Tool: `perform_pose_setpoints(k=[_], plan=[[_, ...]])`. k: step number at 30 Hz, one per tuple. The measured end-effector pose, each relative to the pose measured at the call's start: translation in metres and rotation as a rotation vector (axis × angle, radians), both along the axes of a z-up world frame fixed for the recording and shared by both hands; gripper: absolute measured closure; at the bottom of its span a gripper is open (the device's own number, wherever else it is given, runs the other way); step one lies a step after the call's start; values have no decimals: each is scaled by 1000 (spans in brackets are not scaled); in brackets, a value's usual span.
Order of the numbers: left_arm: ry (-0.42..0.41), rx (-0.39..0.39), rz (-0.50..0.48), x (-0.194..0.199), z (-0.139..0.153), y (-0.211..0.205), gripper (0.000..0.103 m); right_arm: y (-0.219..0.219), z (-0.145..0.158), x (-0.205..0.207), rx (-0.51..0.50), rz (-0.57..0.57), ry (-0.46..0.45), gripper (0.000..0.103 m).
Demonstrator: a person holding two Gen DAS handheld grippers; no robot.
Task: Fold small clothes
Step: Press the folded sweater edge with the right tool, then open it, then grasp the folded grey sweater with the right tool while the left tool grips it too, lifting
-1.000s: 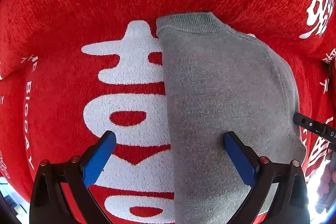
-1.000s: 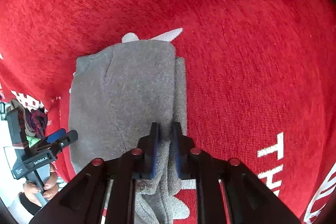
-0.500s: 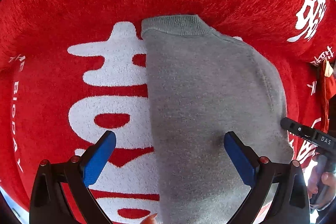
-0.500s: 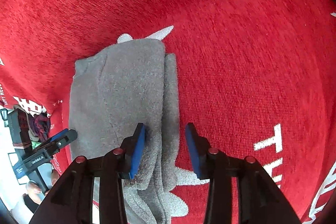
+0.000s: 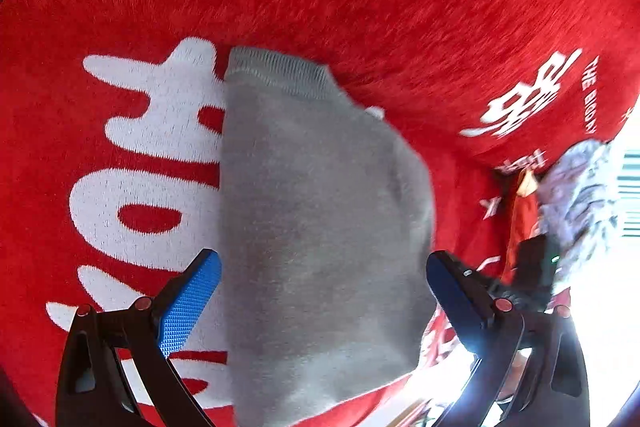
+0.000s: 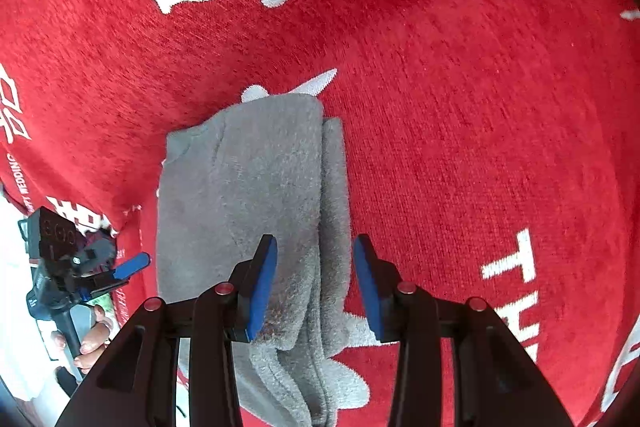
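Right gripper (image 6: 315, 283) just opened, straddling folded grey garment (image 6: 248, 195), not gripping

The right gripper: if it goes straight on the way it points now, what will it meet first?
Most likely the folded grey fleece garment. The right gripper has its jaws open above the garment's layered right edge, which lies on the red woven cloth with white lettering. How far above is unclear.

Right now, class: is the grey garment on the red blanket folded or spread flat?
Folded. The grey garment lies doubled on the red blanket, with stacked layers showing along its right edge and one straight folded edge in the left wrist view.
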State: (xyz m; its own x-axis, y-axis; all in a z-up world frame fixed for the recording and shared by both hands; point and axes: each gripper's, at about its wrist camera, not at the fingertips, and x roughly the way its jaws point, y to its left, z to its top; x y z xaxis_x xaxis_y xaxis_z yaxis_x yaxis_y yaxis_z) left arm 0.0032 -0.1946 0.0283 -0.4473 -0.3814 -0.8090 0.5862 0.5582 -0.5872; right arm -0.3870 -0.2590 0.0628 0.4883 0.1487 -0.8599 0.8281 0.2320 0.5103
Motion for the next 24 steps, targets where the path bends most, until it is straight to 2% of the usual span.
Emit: perform_pose_setpoints(k=[4, 9, 11, 12, 17, 24], plan=[[-14, -3, -16, 6, 5, -6, 0, 3, 1, -5, 5, -4, -9, 60], [-61, 29, -44, -13, -2, -11, 0, 5, 1, -8, 8, -5, -5, 58], [-88, 62, -57, -13, -4, -7, 0, 5, 1, -9, 11, -7, -4, 32], [-104, 81, -72, -14, -7, -6, 0, 5, 1, -10, 12, -7, -12, 31], [-152, 123, -155, -23, -20, -7, 0, 6, 1, -13, 32, 9, -22, 30], [-80, 136, -218, -27, -43, -6, 0, 8, -20, -15, 154, -12, -109, 27]])
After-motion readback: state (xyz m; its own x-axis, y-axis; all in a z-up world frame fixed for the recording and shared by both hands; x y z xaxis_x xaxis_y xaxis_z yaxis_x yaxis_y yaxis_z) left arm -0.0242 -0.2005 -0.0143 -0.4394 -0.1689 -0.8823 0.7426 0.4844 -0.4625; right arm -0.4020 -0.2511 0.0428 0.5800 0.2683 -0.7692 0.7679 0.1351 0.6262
